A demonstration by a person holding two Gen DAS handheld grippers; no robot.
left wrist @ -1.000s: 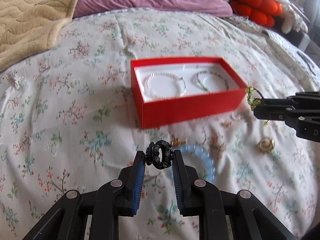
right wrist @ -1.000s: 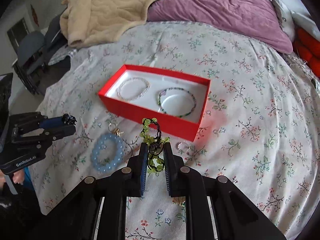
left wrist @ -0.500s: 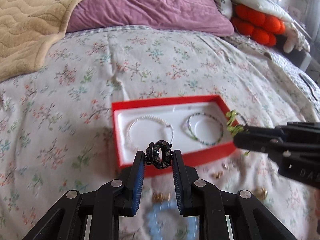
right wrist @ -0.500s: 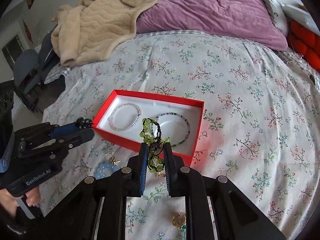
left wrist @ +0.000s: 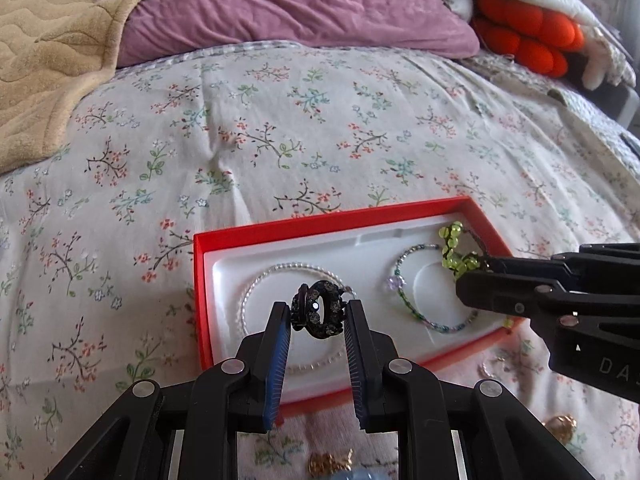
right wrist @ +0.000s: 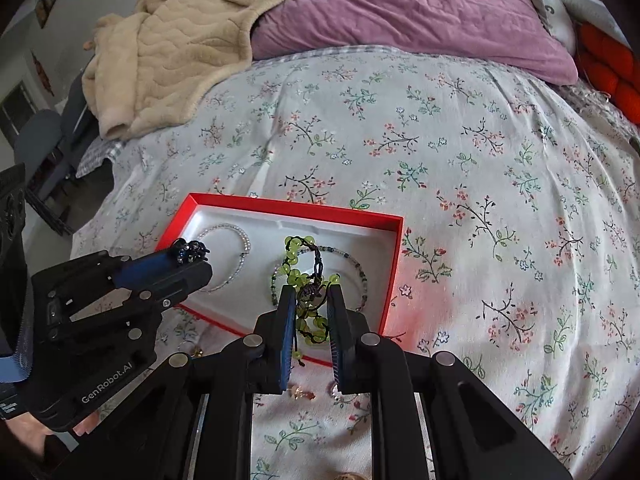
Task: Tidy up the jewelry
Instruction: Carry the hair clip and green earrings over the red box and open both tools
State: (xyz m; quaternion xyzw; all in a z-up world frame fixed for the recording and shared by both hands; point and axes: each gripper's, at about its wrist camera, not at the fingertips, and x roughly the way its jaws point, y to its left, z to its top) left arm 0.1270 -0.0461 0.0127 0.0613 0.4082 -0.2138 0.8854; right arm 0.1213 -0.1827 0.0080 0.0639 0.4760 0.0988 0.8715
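A red box (left wrist: 280, 236) with a white moulded insert is lying open on the flowered bedspread (left wrist: 280, 128), and everything else is placed here against that box. Inside it, two bracelets are resting in round recesses: a pale beaded bracelet (left wrist: 256, 280) is sitting in the left recess, and a multicoloured beaded bracelet (left wrist: 404, 304) is sitting in the right one.

The left gripper (left wrist: 318, 312) is hanging over the box's left recess, its jaws clamping a black studded ring (left wrist: 318, 312) between the blue pads, above the pale bracelet. In the right wrist view the same gripper (right wrist: 192, 258) is reaching in over the box's left front edge with the dark ring (right wrist: 190, 250) at its tip.

The right gripper (right wrist: 312, 292) is hanging over the right recess, its jaws closing tightly on a green beaded bracelet on black cord (right wrist: 308, 276), which is dangling in loops above the multicoloured bracelet (right wrist: 360, 272). From the left wrist view this gripper (left wrist: 476, 266) is coming in over the box's right end, green beads (left wrist: 452, 240) sticking out from its tip.

Just in front of the box, small gold pieces (left wrist: 326, 462) are lying loose on the bedspread, and another gold piece (left wrist: 560, 428) is lying off its right front corner. Well behind the box, a purple pillow (left wrist: 300, 4) and a beige blanket (left wrist: 44, 40) are lying across the bed.
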